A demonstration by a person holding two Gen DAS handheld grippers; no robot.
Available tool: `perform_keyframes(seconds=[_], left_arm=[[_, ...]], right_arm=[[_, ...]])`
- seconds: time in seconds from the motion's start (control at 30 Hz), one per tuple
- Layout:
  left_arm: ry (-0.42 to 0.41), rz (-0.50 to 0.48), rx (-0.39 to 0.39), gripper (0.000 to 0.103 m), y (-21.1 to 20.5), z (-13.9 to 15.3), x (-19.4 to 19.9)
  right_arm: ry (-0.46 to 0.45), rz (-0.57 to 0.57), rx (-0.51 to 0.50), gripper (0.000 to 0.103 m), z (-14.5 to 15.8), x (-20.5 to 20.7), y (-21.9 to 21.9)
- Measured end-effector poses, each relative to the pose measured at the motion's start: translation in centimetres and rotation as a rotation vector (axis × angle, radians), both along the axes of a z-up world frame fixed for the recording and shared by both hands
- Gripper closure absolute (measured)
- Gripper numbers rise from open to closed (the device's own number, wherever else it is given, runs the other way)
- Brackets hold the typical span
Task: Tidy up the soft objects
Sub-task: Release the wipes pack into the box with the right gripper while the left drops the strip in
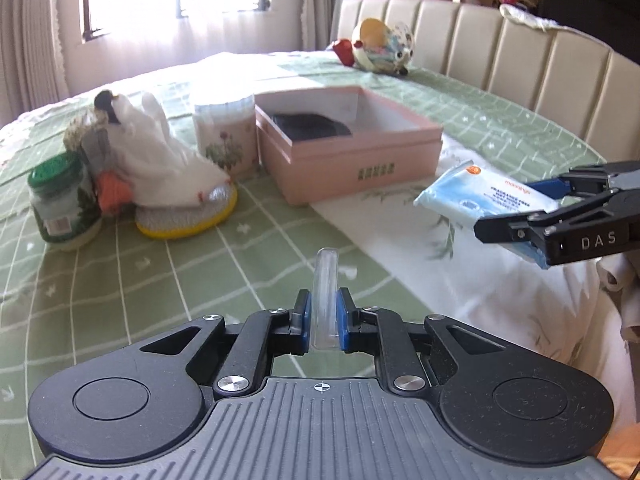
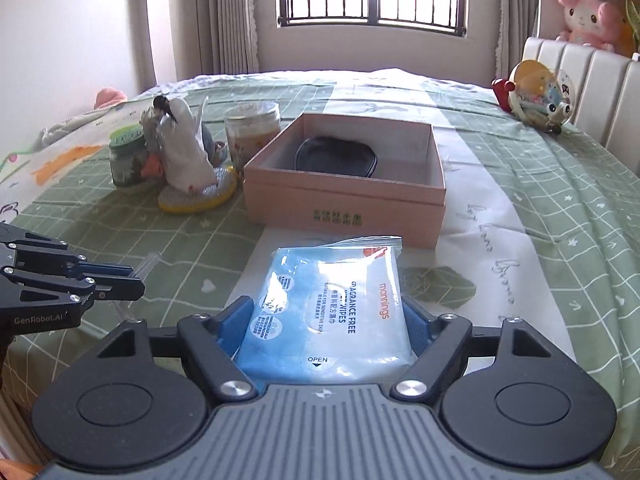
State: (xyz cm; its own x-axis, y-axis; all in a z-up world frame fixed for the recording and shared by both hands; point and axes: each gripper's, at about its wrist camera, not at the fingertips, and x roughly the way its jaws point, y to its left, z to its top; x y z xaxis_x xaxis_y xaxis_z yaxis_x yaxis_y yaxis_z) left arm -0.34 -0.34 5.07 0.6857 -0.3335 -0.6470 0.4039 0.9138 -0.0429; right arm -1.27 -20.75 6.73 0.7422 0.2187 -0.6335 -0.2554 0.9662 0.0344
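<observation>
My right gripper is shut on a blue pack of wet wipes and holds it above the bed, just in front of an open pink box. The box holds a dark soft object. In the left wrist view the wipes pack and right gripper hang at the right, near the box. My left gripper is shut on a clear plastic piece, low over the green sheet; it also shows in the right wrist view.
A white plush toy on a yellow-rimmed scrubber, a green-lidded jar and a floral jar stand left of the box. A round toy lies near the padded headboard. A pink plush sits behind it.
</observation>
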Motion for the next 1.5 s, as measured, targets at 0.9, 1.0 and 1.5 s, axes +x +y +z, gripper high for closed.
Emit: perform_keyframes(seconds=[0.9, 1.0, 1.5], left_arm=[[-0.096, 0.074, -0.236, 0.085, 0.3, 3.9, 16.6], [-0.134, 0.154, -0.219, 0.086, 4.1, 3.7, 13.7], [0.071, 0.505, -0.300, 0.086, 17.4, -1.5, 6.8]], right_arm=[[-0.062, -0.109, 0.069, 0.022, 3.0, 21.9, -1.9], [-0.073, -0.124, 0.036, 0.021, 2.3, 21.1, -1.3], [-0.091, 0.256, -0.102, 0.019, 1.7, 16.1, 18.0]])
